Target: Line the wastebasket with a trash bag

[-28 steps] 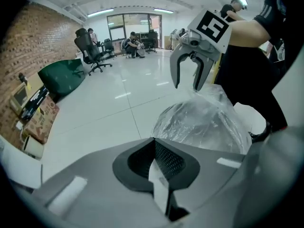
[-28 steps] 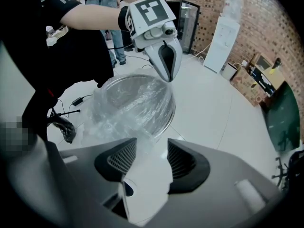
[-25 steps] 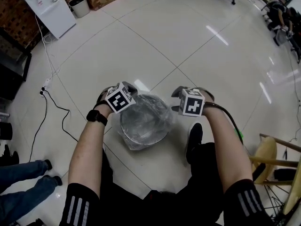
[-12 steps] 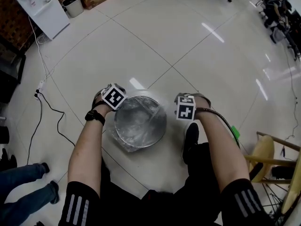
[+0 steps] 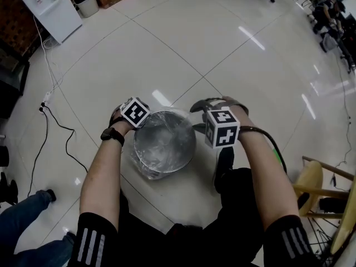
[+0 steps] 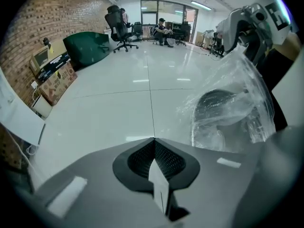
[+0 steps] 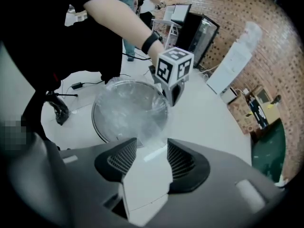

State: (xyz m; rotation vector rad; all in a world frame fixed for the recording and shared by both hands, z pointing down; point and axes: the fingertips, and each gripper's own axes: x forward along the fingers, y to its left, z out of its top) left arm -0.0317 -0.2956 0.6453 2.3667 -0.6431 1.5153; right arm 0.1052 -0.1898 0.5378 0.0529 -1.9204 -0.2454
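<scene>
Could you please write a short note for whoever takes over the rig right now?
Left claw: shut, nothing seen between the jaws, beside the wastebasket.
Right claw: open at the opposite rim; film reaches toward its gap, not pinched.
Trash bag: clear, inside the wastebasket on the floor, film spilling over the rim.
Left to do: probably tuck the overhang down evenly all round.

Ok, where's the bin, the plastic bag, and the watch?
wastebasket (image 5: pixel 172 169), head view, near rim
trash bag (image 6: pixel 242 87), left gripper view, crinkled clear film
watch (image 5: pixel 112 136), head view, band on wrist
</scene>
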